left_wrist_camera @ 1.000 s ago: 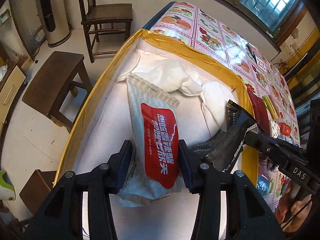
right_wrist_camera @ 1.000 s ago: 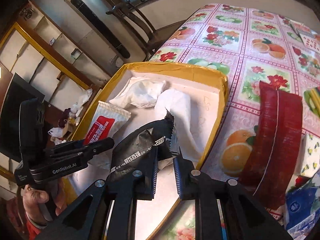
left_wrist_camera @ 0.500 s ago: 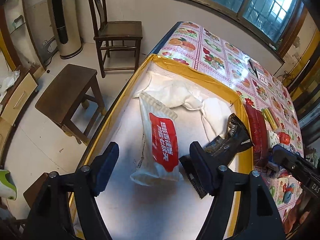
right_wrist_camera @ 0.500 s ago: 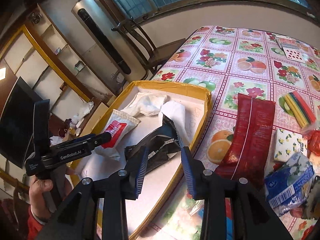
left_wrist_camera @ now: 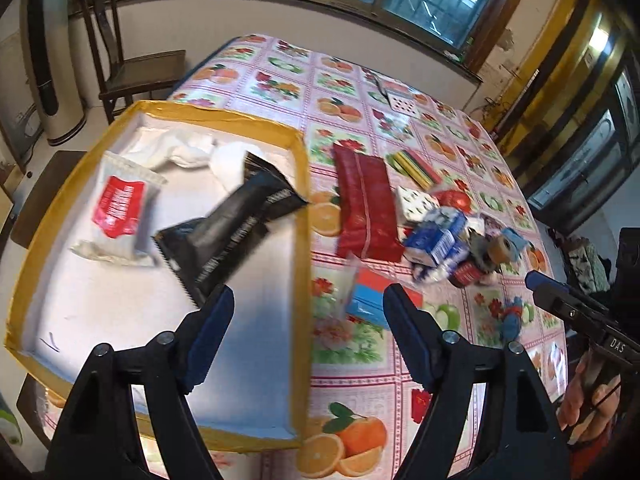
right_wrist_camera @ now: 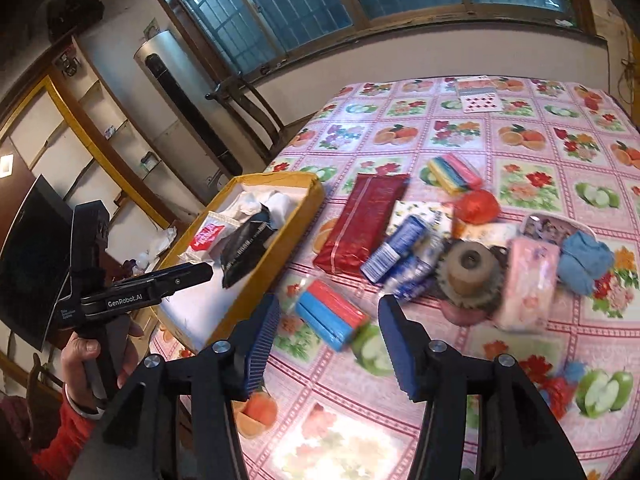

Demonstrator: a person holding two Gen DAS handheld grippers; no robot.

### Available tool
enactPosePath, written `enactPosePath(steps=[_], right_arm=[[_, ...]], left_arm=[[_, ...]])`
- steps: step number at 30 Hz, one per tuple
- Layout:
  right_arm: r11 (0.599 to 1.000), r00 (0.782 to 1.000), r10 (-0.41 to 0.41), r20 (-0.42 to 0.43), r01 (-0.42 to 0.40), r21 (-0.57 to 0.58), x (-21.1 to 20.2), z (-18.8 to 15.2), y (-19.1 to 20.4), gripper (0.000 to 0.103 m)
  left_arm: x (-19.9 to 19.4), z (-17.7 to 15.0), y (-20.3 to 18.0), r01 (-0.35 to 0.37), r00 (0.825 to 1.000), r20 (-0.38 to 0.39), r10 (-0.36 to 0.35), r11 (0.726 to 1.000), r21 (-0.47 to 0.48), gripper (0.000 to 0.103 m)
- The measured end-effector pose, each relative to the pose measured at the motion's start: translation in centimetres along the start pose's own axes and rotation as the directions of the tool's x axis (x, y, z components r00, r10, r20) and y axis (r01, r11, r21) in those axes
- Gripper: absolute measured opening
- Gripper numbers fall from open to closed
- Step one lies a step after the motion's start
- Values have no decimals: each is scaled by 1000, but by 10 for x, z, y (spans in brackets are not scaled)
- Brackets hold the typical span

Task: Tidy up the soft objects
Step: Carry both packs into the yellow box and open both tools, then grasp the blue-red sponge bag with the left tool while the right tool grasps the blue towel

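We find both tools empty. The left gripper (left_wrist_camera: 308, 336) has its jaws spread wide above the near right wall of the shallow yellow-rimmed white-lined box (left_wrist_camera: 302, 184), gripping nothing. The right gripper (right_wrist_camera: 328, 344) is likewise spread apart, over the blurred red-and-blue plastic-wrapped block (right_wrist_camera: 330, 314) on the fruit-patterned pink tablecloth (right_wrist_camera: 460, 136).

Inside the box we note the black serrated-edged foil pouch (left_wrist_camera: 232, 232) lying tilted, its upper corner over the right rim; the white wet-wipe packet with a red label (left_wrist_camera: 118, 210) to its left; crumpled white cloth (left_wrist_camera: 188, 150) at the far end, partly hidden by the pouch.

Outside the box: a long dark red foil pack (right_wrist_camera: 362, 222) beside it, then a blue-and-white tissue packet (right_wrist_camera: 396, 254), pink soft pack (right_wrist_camera: 528, 284) and blue cloth bundle (right_wrist_camera: 584, 262). Motion blur leaves this cluster's details unreadable
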State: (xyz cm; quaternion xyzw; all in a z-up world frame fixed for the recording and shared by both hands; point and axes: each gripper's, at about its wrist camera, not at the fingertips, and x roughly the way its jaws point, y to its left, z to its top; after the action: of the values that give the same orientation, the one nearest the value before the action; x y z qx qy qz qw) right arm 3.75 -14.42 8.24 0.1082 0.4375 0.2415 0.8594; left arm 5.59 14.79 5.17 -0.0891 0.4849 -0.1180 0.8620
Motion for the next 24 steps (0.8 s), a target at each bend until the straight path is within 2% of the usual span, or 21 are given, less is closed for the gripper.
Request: enactPosePath(steps=[4, 7, 10, 13, 20, 22, 24], right_arm=[[998, 999, -51, 2, 51, 46, -27, -21, -41, 57], [994, 999, -52, -6, 53, 91, -44, -36, -70, 58], [989, 995, -102, -13, 103, 104, -59, -46, -94, 65], [978, 988, -148, -30, 151, 143, -68, -54, -116, 67], [945, 965, -234, -118, 254, 204, -55, -67, -143, 70], [932, 947, -277, -159, 305, 194, -45, -69, -144, 70], [933, 946, -269, -179, 302, 197, -35, -71, -145, 70]], left_arm=[[23, -7, -38, 23, 999, -45, -20, 997, 77, 77], [40, -12, -57, 26, 997, -77, -17, 993, 112, 77], [54, -15, -67, 3, 994, -107, 10, 993, 117, 77], [66, -16, -73, -11, 991, -129, 25, 994, 111, 77], [93, -14, -80, -48, 981, -181, 68, 993, 112, 77], [99, -13, -78, -51, 978, -197, 70, 994, 99, 77], [101, -12, -77, -54, 977, -200, 72, 994, 92, 77]])
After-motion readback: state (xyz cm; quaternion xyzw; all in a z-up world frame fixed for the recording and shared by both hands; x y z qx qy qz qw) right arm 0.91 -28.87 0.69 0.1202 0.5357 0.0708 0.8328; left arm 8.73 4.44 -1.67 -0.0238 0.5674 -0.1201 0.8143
